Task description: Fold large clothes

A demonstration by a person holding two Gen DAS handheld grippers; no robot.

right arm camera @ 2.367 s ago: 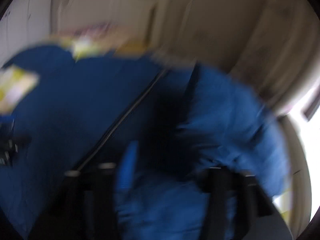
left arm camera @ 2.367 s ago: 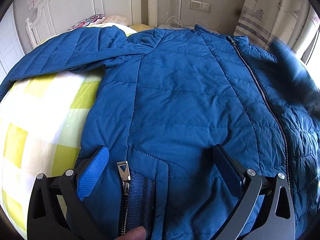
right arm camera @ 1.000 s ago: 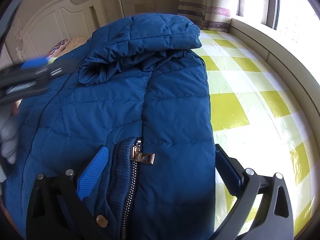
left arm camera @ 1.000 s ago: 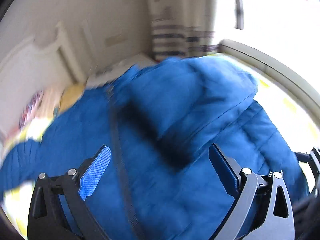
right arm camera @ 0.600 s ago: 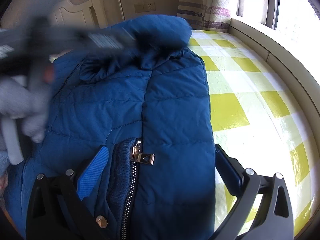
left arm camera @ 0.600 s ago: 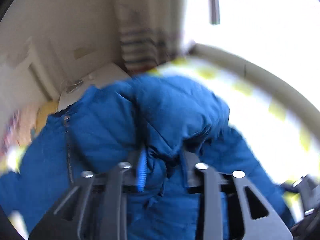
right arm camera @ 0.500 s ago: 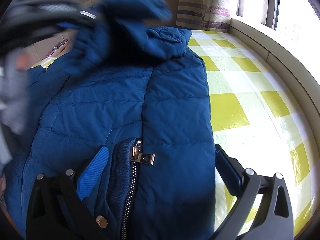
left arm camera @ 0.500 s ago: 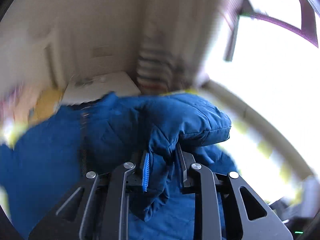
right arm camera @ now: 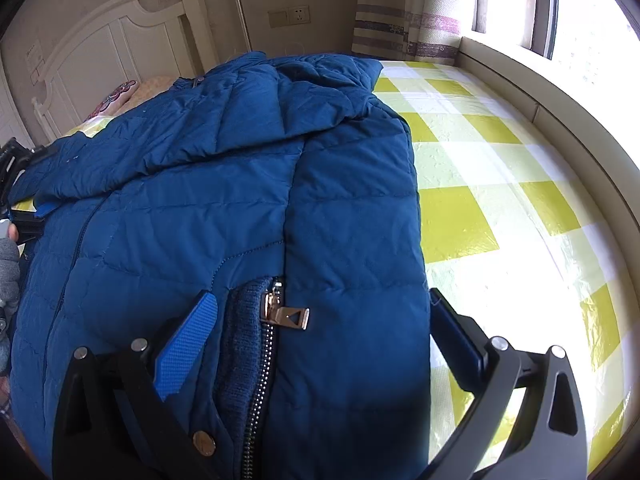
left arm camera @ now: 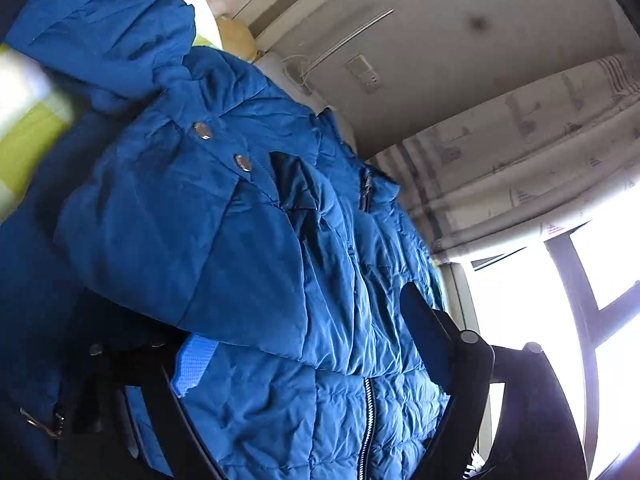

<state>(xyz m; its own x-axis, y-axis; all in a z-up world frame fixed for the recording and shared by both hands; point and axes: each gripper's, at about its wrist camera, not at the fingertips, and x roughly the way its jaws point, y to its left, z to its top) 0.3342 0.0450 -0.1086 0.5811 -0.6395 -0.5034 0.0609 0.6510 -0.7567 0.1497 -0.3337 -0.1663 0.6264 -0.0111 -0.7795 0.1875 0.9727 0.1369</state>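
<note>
A blue quilted jacket [right arm camera: 248, 208] lies spread over a bed [right arm camera: 500, 184] covered in a yellow-green and white checked sheet. In the right wrist view the jacket fills the left and centre, its far edge reaching toward a white headboard [right arm camera: 120, 52] at 11 o'clock, with the bare sheet showing from 1 to 5 o'clock. A folded-over part of the jacket, a sleeve or the hood, lies across its upper half toward 10 o'clock.

The right gripper [right arm camera: 320, 332] hovers low over the jacket's hem at 6 o'clock, its fingers [right arm camera: 186, 344] spread wide apart, clamping nothing; a metal zip pull [right arm camera: 286, 314] lies between them.

The left gripper [left arm camera: 308, 344] shows in its own tilted view at 6 o'clock. Its fingers [left arm camera: 196, 364] have just been opening and stand apart, with jacket fabric lying between them but not pinched. A flap with two snap buttons [left arm camera: 222, 146] sits above at 10 o'clock.

A curtain [right arm camera: 404, 12] hangs at 1 o'clock beside a bright window [right arm camera: 584, 8].
</note>
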